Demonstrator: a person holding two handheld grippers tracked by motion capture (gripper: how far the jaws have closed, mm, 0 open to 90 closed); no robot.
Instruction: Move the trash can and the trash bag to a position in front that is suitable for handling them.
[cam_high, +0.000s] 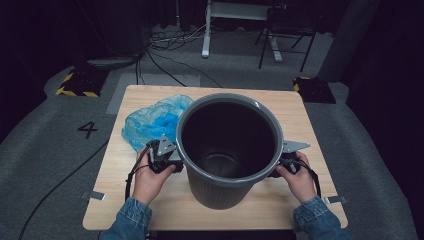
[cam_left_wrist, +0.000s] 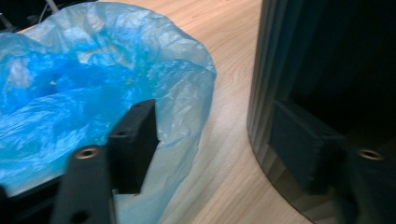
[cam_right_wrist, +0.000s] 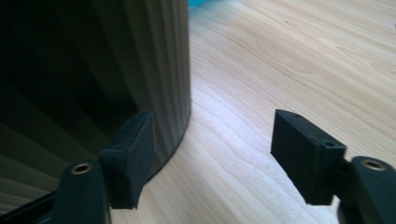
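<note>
- The grey bin (cam_high: 228, 150) stands upright near the middle of the worktop (cam_high: 310, 135), its mouth open and its inside bare and dark; I see no liner in it yet.
- The blue bag (cam_high: 152, 122) lies crumpled on the worktop, on the bin's left and a little behind it, just beside its wall. I judge it is meant to line the bin, and that step is not done: the bag is not opened out, not lifted, not over the rim.
- My left tool (cam_high: 161, 157) sits against the bin's left side, just under the rim. In the left gripper view its jaws stand apart: one pad (cam_left_wrist: 135, 144) has the blue bag behind it, the other (cam_left_wrist: 301, 149) lies close along the bin's ribbed wall (cam_left_wrist: 268, 84). Nothing is pinched between them, so this tool is released and holds nothing.
- My right tool (cam_high: 287, 160) is at the bin's right side, opposite the left one. In the right gripper view one pad (cam_right_wrist: 133, 156) is at the ribbed wall (cam_right_wrist: 159, 70), touching or nearly so, and the other (cam_right_wrist: 306, 154) hangs over bare wood well clear of the bin. This tool too is released and carries nothing.
- As I read it, the bin is placed and steadied between my two tools; what is left is nearly all of the work: take up the bag, spread its mouth, drop it inside and fold its edge over the rim.
</note>
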